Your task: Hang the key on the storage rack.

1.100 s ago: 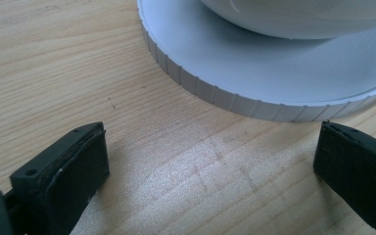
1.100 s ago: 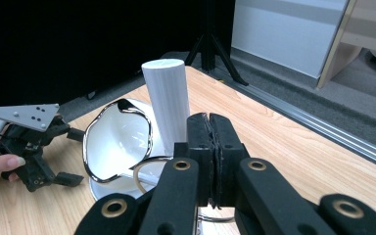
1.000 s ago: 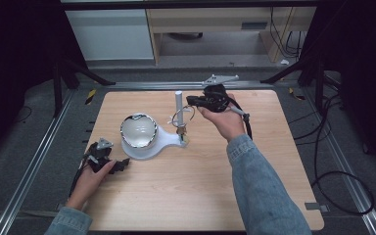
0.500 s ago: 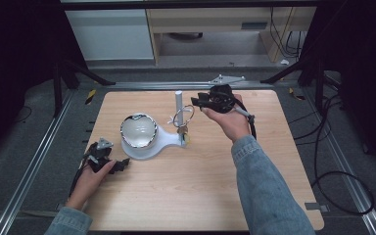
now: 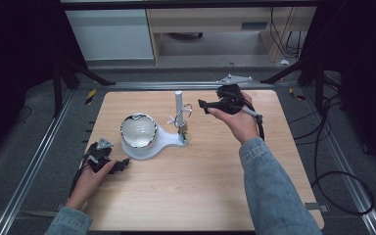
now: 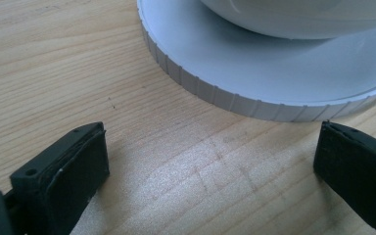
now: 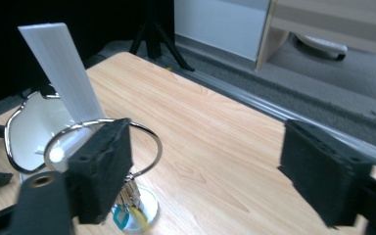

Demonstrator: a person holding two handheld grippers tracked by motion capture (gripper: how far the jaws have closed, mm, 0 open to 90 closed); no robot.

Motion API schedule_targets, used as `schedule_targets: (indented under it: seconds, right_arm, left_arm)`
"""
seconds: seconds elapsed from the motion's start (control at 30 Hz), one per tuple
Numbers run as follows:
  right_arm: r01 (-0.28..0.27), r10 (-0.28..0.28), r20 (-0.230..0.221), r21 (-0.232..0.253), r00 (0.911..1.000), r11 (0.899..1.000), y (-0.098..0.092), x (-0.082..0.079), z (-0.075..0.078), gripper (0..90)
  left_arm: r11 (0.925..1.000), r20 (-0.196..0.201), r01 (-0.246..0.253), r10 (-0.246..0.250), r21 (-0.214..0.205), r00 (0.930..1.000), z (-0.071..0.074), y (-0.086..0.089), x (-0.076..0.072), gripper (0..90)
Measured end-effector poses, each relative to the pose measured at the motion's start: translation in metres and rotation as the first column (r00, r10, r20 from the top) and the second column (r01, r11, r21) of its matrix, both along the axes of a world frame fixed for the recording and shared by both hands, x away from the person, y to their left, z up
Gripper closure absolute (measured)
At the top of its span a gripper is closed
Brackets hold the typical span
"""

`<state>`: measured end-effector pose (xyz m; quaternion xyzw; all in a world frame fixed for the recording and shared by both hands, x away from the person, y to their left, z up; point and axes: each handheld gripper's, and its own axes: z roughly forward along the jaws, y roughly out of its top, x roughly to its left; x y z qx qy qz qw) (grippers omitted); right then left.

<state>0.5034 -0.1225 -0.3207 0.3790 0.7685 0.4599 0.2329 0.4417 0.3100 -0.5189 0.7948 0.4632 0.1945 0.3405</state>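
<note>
- High view: white stand (image 5: pixel 149 144) with a mirrored bowl (image 5: pixel 138 130) and an upright post (image 5: pixel 179 105); key ring (image 5: pixel 182 116) looped over the post, apparently delivered. Right gripper (image 5: pixel 206 105) just beside it; left gripper (image 5: pixel 120 164) rests on the table (image 5: pixel 186 196).
- Left gripper view: jaws wide, empty, near the stand's ribbed base (image 6: pixel 235 100).
- Right gripper view: jaws have just been opening, now wide, nothing between them; ring (image 7: pixel 142 132) hangs on the post (image 7: pixel 61 68), keys (image 7: pixel 127 210) below. Only withdrawal seems left.

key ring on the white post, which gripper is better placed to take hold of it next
Right. The right gripper hangs open just beside the key ring looped on the white post; its jaws have just been opening, nothing between them. The left gripper rests open on the table by the stand's round base.
</note>
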Motion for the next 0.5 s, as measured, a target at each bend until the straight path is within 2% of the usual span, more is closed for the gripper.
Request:
schedule_targets:
  seconds: [0.23, 0.5]
  right_arm:
    - [0.018, -0.018, 0.021, -0.011, 0.9996, 1.0, -0.006, -0.006, -0.001, 10.5]
    - [0.015, -0.014, 0.029, -0.037, 0.9995, 0.999, -0.015, -0.014, -0.007, 6.0]
  left_arm:
    - [1.0, 0.0, 0.0, 0.0, 0.0, 1.0, 0.0, 0.0, 0.0, 0.0]
    - [1.0, 0.0, -0.001, 0.001, 0.0, 1.0, 0.0, 0.0, 0.0, 0.0]
